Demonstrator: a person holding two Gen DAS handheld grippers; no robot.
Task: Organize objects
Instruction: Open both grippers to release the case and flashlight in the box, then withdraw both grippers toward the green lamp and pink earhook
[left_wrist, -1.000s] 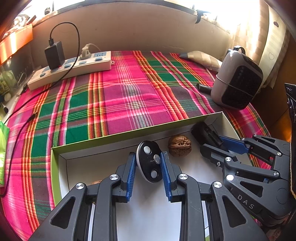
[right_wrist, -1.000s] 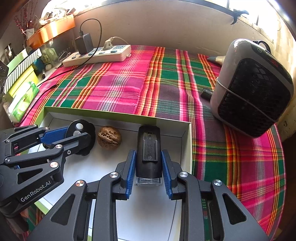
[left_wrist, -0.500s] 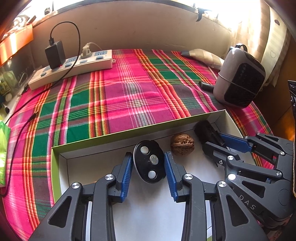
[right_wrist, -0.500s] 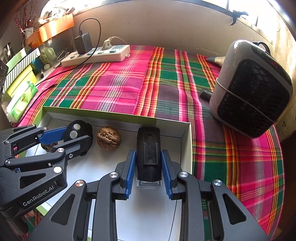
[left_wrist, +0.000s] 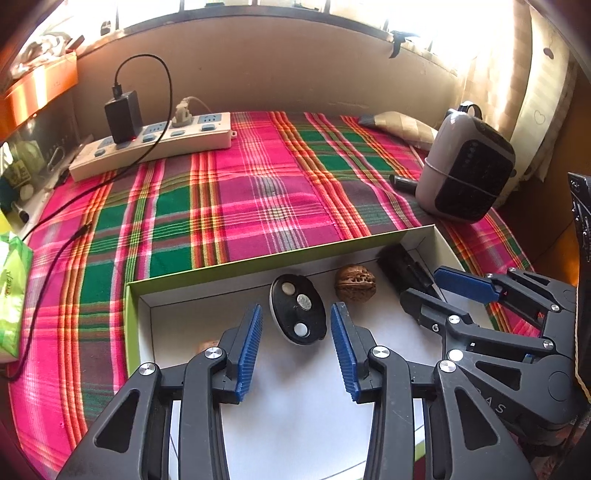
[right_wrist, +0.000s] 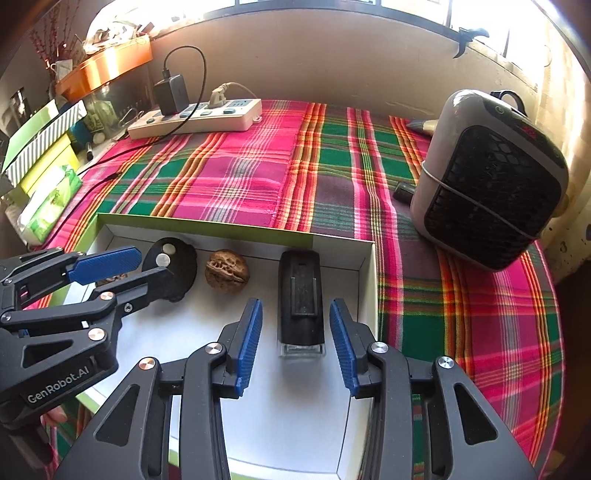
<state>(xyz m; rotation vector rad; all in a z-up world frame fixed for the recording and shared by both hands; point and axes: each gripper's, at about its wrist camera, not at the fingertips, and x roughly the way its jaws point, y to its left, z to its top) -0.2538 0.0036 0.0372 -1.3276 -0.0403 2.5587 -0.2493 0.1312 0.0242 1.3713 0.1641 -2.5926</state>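
Black left claw (right_wrist: 122, 267), "GenRobot.AI" lettering

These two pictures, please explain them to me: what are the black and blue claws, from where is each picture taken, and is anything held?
The claws are hand-held grippers; a person carries one in each hand, each with its own camera looking along its fingers. One picture comes from the left gripper, one from the right gripper. Both hang over a shallow white box with green rim on a pink and green plaid cloth. In the box lie a black oval disc with silver dots, a brown walnut and a black rectangular clip-like case. Nothing is held: both grippers' jaws are opening, the disc and the case lying free between them.
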